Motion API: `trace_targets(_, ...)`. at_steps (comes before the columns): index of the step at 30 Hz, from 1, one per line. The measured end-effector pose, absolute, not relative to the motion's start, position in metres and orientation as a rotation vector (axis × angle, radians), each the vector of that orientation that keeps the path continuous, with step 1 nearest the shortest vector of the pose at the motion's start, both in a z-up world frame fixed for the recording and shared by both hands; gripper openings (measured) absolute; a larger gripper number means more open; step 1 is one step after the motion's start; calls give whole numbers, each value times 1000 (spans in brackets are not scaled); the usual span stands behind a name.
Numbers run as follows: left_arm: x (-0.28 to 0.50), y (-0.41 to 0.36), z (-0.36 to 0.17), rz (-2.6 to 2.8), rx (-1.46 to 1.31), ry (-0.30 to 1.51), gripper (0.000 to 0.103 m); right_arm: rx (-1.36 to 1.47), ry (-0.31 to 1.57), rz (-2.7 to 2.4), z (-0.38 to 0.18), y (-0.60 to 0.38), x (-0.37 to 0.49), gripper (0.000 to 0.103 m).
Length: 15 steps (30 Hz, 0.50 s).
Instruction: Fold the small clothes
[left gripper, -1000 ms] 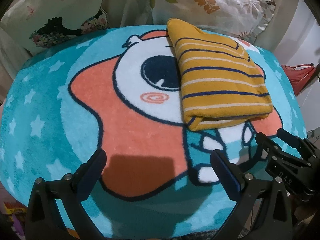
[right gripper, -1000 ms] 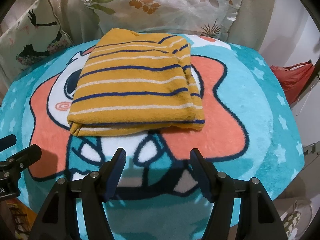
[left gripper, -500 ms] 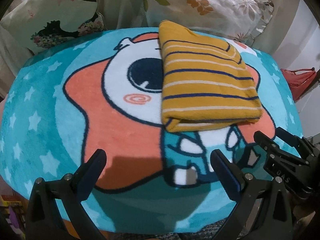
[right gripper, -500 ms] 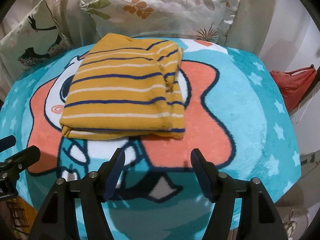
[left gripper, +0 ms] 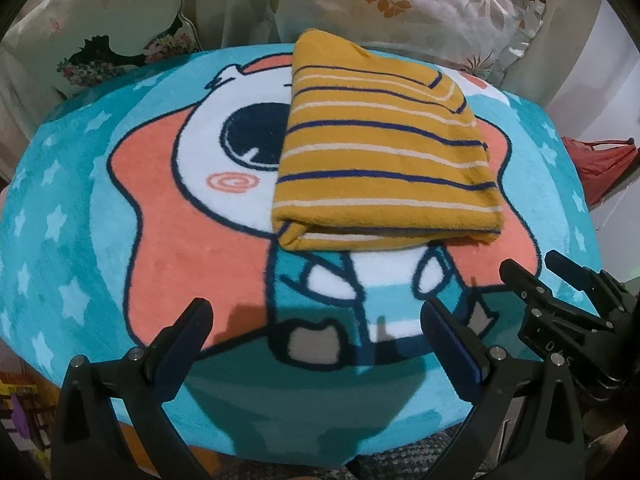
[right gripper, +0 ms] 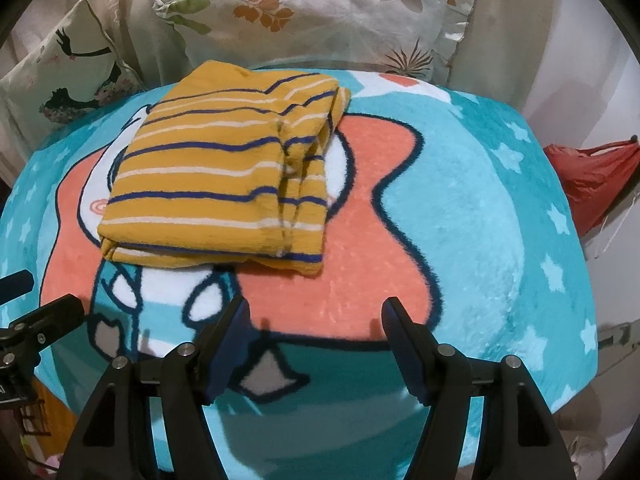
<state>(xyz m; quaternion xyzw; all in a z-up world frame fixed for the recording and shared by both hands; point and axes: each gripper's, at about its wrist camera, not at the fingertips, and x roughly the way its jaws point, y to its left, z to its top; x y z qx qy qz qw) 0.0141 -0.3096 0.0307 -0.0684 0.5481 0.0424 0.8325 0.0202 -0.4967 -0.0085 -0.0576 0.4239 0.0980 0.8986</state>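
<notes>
A yellow garment with navy and cream stripes lies folded into a flat rectangle on the teal cartoon blanket. It also shows in the right wrist view, with stacked folded edges on its right side. My left gripper is open and empty, held above the blanket in front of the garment. My right gripper is open and empty, in front of the garment's right corner. Neither touches the cloth. The right gripper also shows at the right edge of the left wrist view.
Two patterned pillows lean behind the blanket. A red bag hangs off the right side. The blanket's front edge drops off just below my grippers.
Both grippers have shifted to the right and drawn back slightly, so the garment sits further left in both views. The garment itself has not moved.
</notes>
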Motion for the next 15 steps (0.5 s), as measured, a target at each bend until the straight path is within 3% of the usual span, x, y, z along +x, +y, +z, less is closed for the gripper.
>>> trace_targets(15, 25, -323, 24, 146, -204, 1178, 103, -176, 854, 259, -9, -503, 42, 73)
